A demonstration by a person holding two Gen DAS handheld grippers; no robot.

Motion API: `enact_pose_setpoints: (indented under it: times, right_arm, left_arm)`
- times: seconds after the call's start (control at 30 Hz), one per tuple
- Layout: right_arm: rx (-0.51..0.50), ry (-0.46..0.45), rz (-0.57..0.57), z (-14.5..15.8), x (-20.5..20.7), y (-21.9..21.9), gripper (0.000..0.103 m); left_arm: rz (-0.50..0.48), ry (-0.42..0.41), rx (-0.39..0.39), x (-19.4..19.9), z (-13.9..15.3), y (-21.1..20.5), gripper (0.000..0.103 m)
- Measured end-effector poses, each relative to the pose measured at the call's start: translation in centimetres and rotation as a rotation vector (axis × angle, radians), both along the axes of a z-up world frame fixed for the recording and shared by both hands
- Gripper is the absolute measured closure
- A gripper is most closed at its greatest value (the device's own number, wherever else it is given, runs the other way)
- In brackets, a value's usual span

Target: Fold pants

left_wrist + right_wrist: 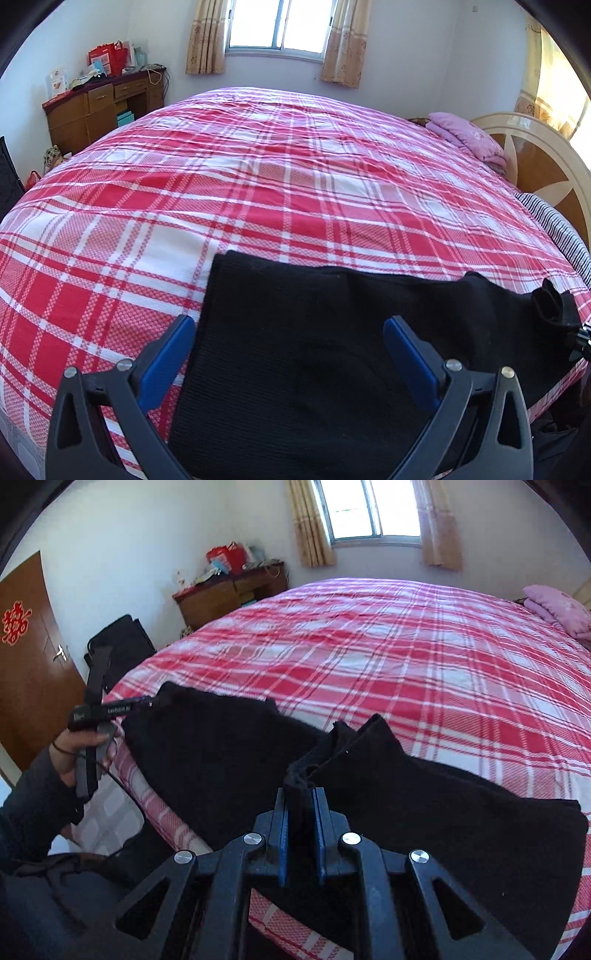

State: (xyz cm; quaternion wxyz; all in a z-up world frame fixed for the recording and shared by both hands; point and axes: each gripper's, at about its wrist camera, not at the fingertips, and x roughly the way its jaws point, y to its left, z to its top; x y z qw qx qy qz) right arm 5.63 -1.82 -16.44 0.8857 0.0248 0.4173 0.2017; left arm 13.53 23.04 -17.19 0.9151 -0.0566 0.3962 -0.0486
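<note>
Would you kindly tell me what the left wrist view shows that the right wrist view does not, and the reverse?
Only the left wrist view shows the headboard, a striped cloth and the open left claw over the pants.
Only the right wrist view shows the door, the person's left hand, and the right claw shut on a pants edge.
Both show the black pants on the plaid bed, the window, desk and pink pillow.

Left claw (288, 328) gapes wide, gripping nothing; right claw (301, 794) is clamped on cloth.
</note>
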Motion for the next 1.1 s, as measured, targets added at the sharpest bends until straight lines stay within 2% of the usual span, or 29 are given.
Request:
enact_pose_setpoints:
  times: [0.3, 0.33, 0.37, 0.43, 0.47, 0.57, 0.7, 0.77, 0.87, 0.9, 0.97, 1.1]
  right_arm:
    - [-0.038, 0.122, 0.028, -3.7, 1.4, 0.8, 0.088]
    - [-0.039, 0.121, 0.029, -3.5, 1.4, 0.7, 0.083]
    - [-0.038, 0.129, 0.031, -3.3, 1.3, 0.5, 0.073]
    - [-0.028, 0.139, 0.025, -2.5, 1.0, -0.2, 0.057]
    - [-0.027, 0.128, 0.019, -1.9, 0.6, -0.7, 0.055]
    - [-0.036, 0.069, -0.015, 0.4, -1.1, -3.2, 0.053]
    - [-0.012, 0.028, -0.142, 2.5, -3.5, -8.5, 0.050]
    - [0.001, 0.037, -0.229, 2.2, -4.4, -11.4, 0.045]
    - [0.018, 0.130, -0.350, -0.4, -4.6, -15.1, 0.045]
    - [0.057, 0.160, -0.365, -1.4, -4.4, -16.0, 0.045]
    - [0.106, 0.149, -0.364, -1.3, -4.3, -16.6, 0.045]
    - [0.082, 0.067, -0.357, 0.8, -3.7, -16.1, 0.045]
  left_arm:
    - [-0.006, 0.010, 0.036, -0.2, -0.4, -0.5, 0.000]
    - [-0.006, 0.009, 0.042, -0.2, -0.3, -0.6, 0.000]
    - [-0.008, 0.008, 0.042, -0.2, -0.3, -0.6, 0.000]
    - [-0.009, 0.009, 0.035, -0.2, -0.1, -0.6, 0.000]
    - [-0.008, 0.008, 0.030, -0.2, 0.0, -0.5, 0.000]
    - [-0.003, 0.007, 0.038, -0.3, 0.1, -0.4, 0.000]
    - [0.005, 0.003, 0.067, -0.5, -0.2, -0.3, 0.000]
    - [0.001, 0.022, 0.080, -0.4, -0.8, -0.4, 0.000]
    - [0.002, 0.033, 0.072, -0.4, -1.4, -0.5, 0.000]
    - [0.001, 0.033, 0.081, -0.5, -1.4, -0.6, 0.000]
    - [0.002, 0.036, 0.070, -0.5, -1.3, -0.5, 0.000]
    - [0.001, 0.039, 0.048, -0.6, -1.4, -0.1, 0.000]
